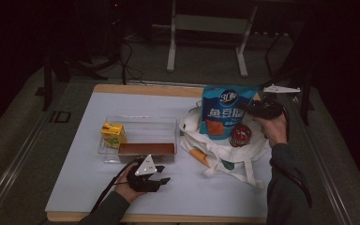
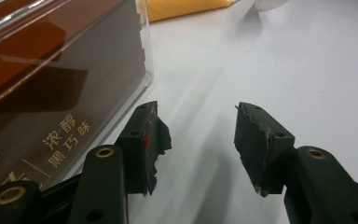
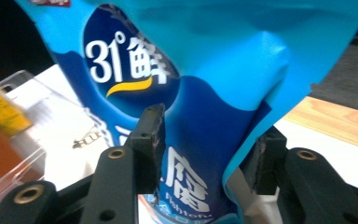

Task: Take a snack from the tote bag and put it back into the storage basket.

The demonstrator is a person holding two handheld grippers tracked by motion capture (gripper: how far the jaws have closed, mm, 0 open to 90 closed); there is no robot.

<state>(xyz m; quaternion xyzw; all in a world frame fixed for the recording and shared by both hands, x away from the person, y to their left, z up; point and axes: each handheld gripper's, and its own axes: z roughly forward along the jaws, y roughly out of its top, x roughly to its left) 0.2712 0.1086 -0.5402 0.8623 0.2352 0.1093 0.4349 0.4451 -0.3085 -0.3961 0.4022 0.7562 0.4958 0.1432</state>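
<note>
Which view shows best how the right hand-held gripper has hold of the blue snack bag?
The right gripper view: the blue snack bag sits between the right hand-held gripper jaws, its edge creased. The high view shows the whole bag upright over the tote bag, the grip tiny.

the left gripper [image 1: 146, 174] sits low in the centre-left of the high view, held in the person's left hand [image 1: 130, 186], whose forearm comes in from the bottom edge. its jaws point toward the upper right and stand apart with nothing between them, close above the table. the right gripper [image 1: 261, 108] is at the upper right, held raised by the right hand [image 1: 275, 127], the sleeved forearm rising from the lower right. in the right gripper view its jaws flank a blue bag [image 3: 200, 84], one on each face.
</note>
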